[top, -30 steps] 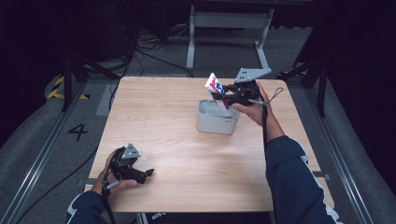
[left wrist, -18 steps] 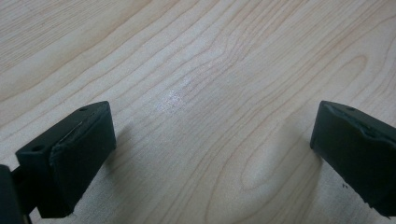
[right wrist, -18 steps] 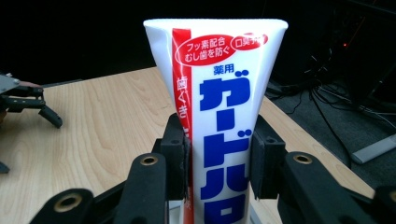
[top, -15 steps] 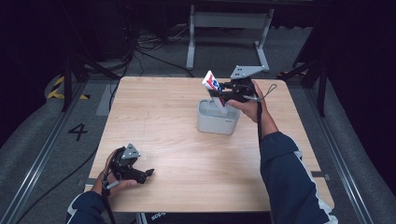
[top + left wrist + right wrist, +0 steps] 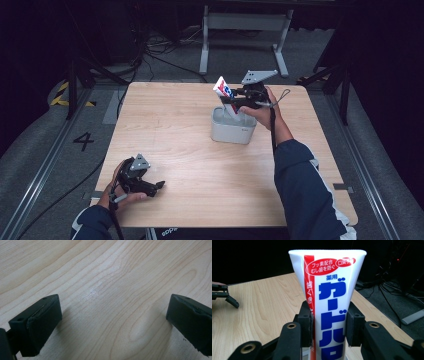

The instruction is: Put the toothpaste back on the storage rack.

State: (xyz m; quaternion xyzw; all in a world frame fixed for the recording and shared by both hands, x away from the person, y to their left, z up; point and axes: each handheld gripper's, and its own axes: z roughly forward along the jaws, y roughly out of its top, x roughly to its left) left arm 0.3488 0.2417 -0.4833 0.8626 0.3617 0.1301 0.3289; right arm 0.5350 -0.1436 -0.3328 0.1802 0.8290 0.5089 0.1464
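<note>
Right gripper (image 5: 234, 100) clamps a tube (image 5: 329, 302) by its sides, flat crimped end up, tilted over a grey bin (image 5: 233, 126) mid-table (image 5: 190, 150). Left gripper (image 5: 157, 186) rests near the front-left corner, jaws spread wide, empty.

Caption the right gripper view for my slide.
Right gripper clamps a white toothpaste tube with blue Japanese lettering above the wooden table.
</note>
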